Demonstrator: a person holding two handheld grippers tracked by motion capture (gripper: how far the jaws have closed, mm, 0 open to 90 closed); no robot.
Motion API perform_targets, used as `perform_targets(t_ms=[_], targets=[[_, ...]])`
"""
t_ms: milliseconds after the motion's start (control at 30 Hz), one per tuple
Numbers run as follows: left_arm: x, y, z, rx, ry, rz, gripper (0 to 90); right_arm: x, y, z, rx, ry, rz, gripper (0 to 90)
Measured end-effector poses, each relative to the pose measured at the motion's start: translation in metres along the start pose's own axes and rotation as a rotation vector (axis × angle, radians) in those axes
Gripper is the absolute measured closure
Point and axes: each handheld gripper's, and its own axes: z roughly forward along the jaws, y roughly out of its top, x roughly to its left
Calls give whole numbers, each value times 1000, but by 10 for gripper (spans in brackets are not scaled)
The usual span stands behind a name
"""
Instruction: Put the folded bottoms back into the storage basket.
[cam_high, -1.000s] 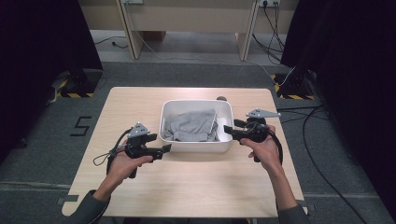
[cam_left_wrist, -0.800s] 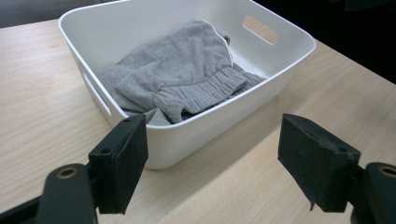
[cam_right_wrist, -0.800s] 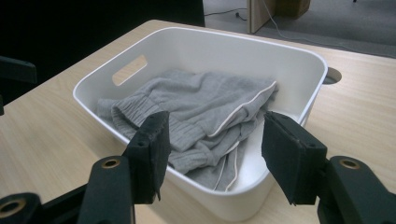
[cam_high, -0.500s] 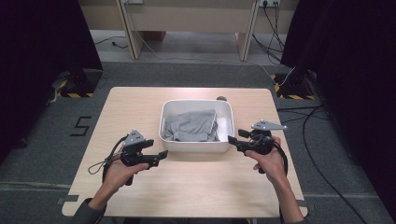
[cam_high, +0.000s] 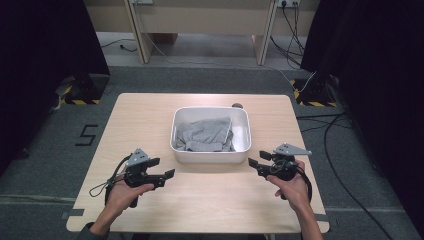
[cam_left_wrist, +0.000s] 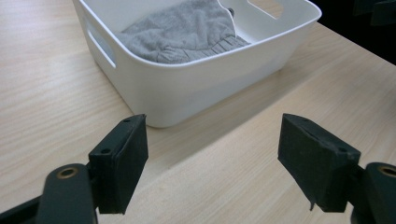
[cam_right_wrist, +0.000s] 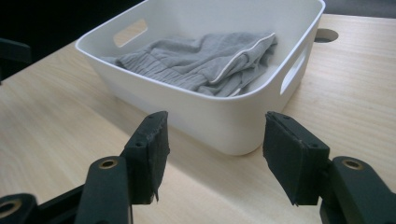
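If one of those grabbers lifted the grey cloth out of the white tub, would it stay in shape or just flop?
The grey cloth would probably flop: it lies crumpled in soft folds. It looks light, a thin knit with a ribbed edge. It is unlikely to slip, as its surface looks matte; the white tub might shift slightly.

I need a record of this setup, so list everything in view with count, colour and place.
bin: one, white, with handle cut-outs in its walls, at the middle of the table.
garment: one, grey, with pale piping, crumpled inside the bin.
table: one, light wood, centre of the room on grey carpet.
hole: one, round, in the tabletop just beyond the bin's far right corner.
desk legs: light wood, beyond the table.
cables: several, black, on the floor at the right and far end.
left gripper: one, black, near side, left of the bin, jaws open and empty.
right gripper: one, black, near side, right of the bin, jaws open and empty.
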Motion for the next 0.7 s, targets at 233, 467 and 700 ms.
perform_targets(t_ms=[233, 467, 700], targets=[[0, -10, -3, -7, -7, -5, 233, 4, -14, -10, -32, 19, 7, 412], [-1, -25, -5, 4, 1, 5, 228, 3, -32, -13, -30, 21, 29, 409], [3, -42, -7, 17, 11, 9, 215, 3, -45, -14, -19, 8, 38, 358]])
